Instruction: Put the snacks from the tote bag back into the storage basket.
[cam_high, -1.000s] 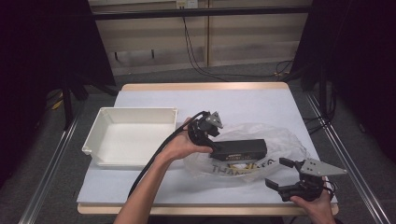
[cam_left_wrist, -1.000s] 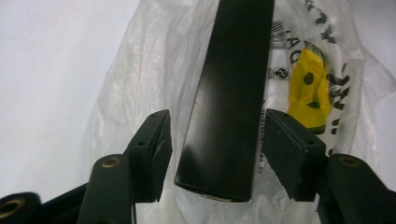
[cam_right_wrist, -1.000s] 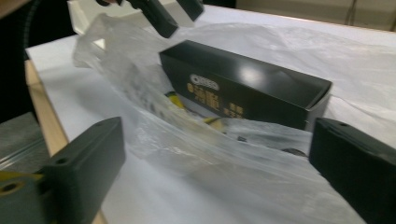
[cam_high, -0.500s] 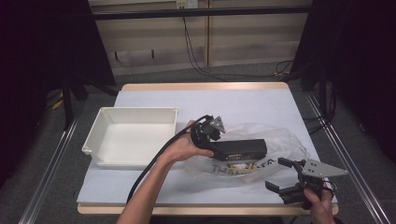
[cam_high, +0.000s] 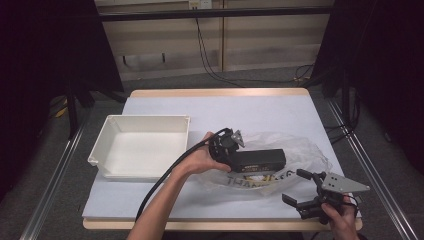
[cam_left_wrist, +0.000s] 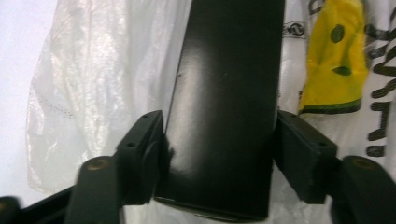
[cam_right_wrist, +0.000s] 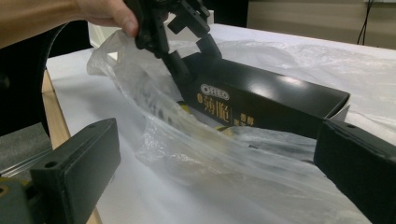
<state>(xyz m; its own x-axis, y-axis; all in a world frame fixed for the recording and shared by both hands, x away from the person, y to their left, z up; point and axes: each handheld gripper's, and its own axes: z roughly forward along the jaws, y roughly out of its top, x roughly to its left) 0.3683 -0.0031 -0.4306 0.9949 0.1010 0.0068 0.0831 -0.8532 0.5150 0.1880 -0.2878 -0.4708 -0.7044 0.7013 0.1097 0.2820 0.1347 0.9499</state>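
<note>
Your left gripper (cam_high: 231, 146) straddles one end of the long, glossy black Oreo box (cam_high: 257, 160) lying on the crinkled clear plastic bag (cam_high: 305, 150); its jaws have just been opening, the right pad clear of the box. Your right gripper (cam_high: 299, 187), near the table's (cam_high: 260, 107) front edge, stands wide apart and empty.

Lots cut off or covered here

Black box (cam_left_wrist: 229, 93) runs off the left gripper view's top; yellow packet (cam_left_wrist: 334, 70) sits blurry under crinkled plastic bag (cam_left_wrist: 93, 93).

Long black Oreo box (cam_high: 260, 160), lying flat on clear plastic bag (cam_high: 305, 150), mid-table
</note>
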